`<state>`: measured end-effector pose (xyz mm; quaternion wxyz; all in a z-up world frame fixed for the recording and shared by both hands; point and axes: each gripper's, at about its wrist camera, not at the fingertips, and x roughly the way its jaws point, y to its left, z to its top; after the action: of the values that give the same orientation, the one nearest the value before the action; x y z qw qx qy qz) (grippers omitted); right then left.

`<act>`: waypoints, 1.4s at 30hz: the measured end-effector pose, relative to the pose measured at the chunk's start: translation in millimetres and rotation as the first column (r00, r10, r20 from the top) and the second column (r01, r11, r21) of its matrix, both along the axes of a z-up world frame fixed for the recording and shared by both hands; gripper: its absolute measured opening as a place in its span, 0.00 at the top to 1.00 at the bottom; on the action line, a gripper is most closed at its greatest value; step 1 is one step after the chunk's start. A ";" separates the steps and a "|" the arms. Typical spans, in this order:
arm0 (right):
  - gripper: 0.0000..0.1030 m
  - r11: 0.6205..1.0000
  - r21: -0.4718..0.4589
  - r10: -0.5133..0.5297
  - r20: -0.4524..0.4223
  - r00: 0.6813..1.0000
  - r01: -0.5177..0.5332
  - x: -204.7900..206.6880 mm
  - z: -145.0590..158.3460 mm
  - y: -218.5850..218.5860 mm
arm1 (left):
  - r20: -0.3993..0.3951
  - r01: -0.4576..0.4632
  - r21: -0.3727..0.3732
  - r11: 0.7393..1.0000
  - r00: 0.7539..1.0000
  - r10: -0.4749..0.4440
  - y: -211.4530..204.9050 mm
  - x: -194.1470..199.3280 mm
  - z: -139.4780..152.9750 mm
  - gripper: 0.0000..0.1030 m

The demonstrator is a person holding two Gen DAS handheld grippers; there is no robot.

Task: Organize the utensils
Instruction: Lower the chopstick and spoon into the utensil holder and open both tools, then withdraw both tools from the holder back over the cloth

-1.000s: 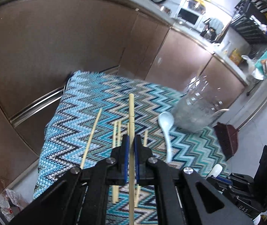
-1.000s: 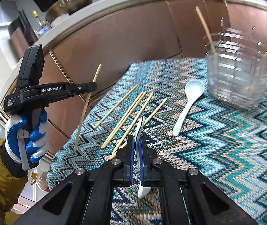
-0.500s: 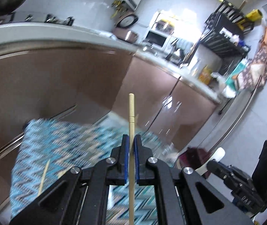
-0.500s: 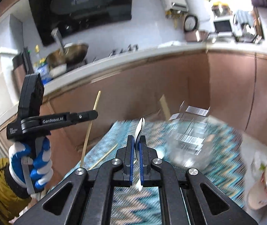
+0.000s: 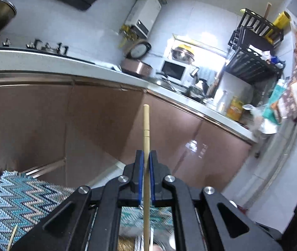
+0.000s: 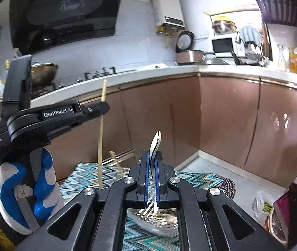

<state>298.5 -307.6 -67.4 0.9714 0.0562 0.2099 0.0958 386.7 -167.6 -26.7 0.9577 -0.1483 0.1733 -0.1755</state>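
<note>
Left wrist: chopstick [image 5: 146,138] between jaws.

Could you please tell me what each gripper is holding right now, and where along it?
Left gripper clamps a chopstick partway along its shaft; right gripper clamps a white spoon near mid-length.

My left gripper [image 6: 98,107] is black, with white "GenRobot.AI" letters near its silver screw. My hand [image 6: 23,190] below those letters wears a blue and white glove. Both grippers have blue pads [image 5: 141,173].

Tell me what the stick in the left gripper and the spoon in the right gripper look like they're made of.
Chopstick: probably bamboo or light wood, pale tan and matte. Spoon: looks like glazed white ceramic, glossy with bright reflections, though smooth plastic can't be ruled out.
</note>
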 end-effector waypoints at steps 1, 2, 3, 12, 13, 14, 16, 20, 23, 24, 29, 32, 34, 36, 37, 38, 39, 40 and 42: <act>0.95 1.000 -0.001 -0.007 -0.005 1.000 0.007 4.6 -7.5 -1.6 | 0.010 -0.020 0.011 1.000 1.000 0.020 -3.9 1.4 -6.9 0.95; 0.95 1.000 -0.004 -0.013 -0.008 1.000 0.013 8.1 -12.6 -2.7 | 0.020 -0.036 0.019 0.999 0.999 0.036 -6.8 2.1 -11.9 0.95; 0.95 1.000 -0.008 -0.018 -0.014 1.000 0.018 10.7 -19.7 -3.0 | 0.031 -0.051 0.031 0.998 0.998 0.050 -10.2 2.6 -20.6 0.95; 0.91 0.999 0.019 -0.026 -0.080 0.996 0.027 7.4 -61.8 -5.5 | 0.024 -0.044 0.087 0.995 0.999 0.042 -8.4 -18.0 -55.3 0.80; 0.91 0.999 0.020 -0.029 -0.084 0.996 0.031 5.3 -62.3 -5.2 | 0.027 -0.044 0.091 0.995 0.999 0.041 -4.0 -23.7 -52.6 0.79; 0.88 0.999 0.023 -0.033 -0.082 0.996 0.035 1.4 -61.9 -5.7 | 0.030 -0.045 0.095 0.994 0.999 0.043 0.3 -29.8 -49.9 0.79; 0.80 0.999 0.023 -0.044 -0.070 0.997 0.046 -6.8 -57.7 -6.1 | 0.041 -0.056 0.106 0.993 0.998 0.051 12.1 -42.5 -43.3 0.77; 0.61 0.998 0.017 -0.064 -0.028 0.998 0.065 -28.3 -38.1 -7.0 | 0.062 -0.075 0.143 0.987 0.996 0.067 38.6 -71.3 -23.1 0.73; 0.48 0.997 0.017 -0.078 0.011 0.997 0.078 -50.1 -19.7 -7.4 | 0.085 -0.104 0.146 0.984 0.992 0.092 64.4 -94.6 -3.6 0.73; 0.45 0.996 0.017 -0.085 0.028 0.996 0.085 -60.2 -12.1 -6.8 | 0.090 -0.113 0.144 0.983 0.991 0.101 73.2 -101.8 3.1 0.72; 0.13 0.994 0.016 -0.113 0.110 0.988 0.112 -105.2 22.6 -2.7 | 0.104 -0.173 0.151 0.973 0.982 0.158 119.5 -146.4 40.6 0.59; 0.04 0.994 0.019 -0.113 0.153 0.982 0.111 -133.2 40.7 3.0 | 0.137 -0.214 0.148 0.966 0.971 0.195 145.3 -178.5 61.6 0.54; 0.00 0.994 0.020 -0.105 0.176 0.979 0.103 -149.4 50.5 8.1 | 0.160 -0.238 0.146 0.960 0.964 0.215 162.5 -202.1 75.2 0.50; 0.00 0.996 0.022 -0.094 0.206 0.974 0.091 -168.4 59.9 15.5 | 0.168 -0.252 0.147 0.956 0.959 0.227 175.5 -221.5 86.1 0.48; 0.00 0.996 0.023 -0.086 0.219 0.972 0.083 -177.9 64.6 20.3 | 0.174 -0.258 0.147 0.955 0.957 0.231 180.8 -229.8 89.5 0.47; 0.00 0.997 0.025 -0.080 0.228 0.970 0.076 -184.2 67.7 24.2 | 0.181 -0.264 0.152 0.953 0.955 0.236 187.5 -240.2 93.1 0.47; 0.00 0.997 0.028 -0.073 0.238 0.969 0.068 -191.0 70.5 27.9 | 0.184 -0.268 0.157 0.950 0.953 0.239 192.3 -248.3 96.3 0.46; 0.00 0.998 0.030 -0.066 0.249 0.966 0.061 -197.7 72.1 31.5 | 0.182 -0.268 0.162 0.950 0.954 0.239 197.7 -255.9 99.0 0.46; 0.00 0.998 0.035 -0.052 0.268 0.962 0.044 -208.5 77.0 38.1 | 0.167 -0.266 0.166 0.950 0.957 0.239 209.6 -269.4 101.8 0.46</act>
<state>90.0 -269.5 9.6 0.9920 0.0617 0.0734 0.0819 117.3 42.0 75.1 0.9919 -0.0659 0.0986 -0.0445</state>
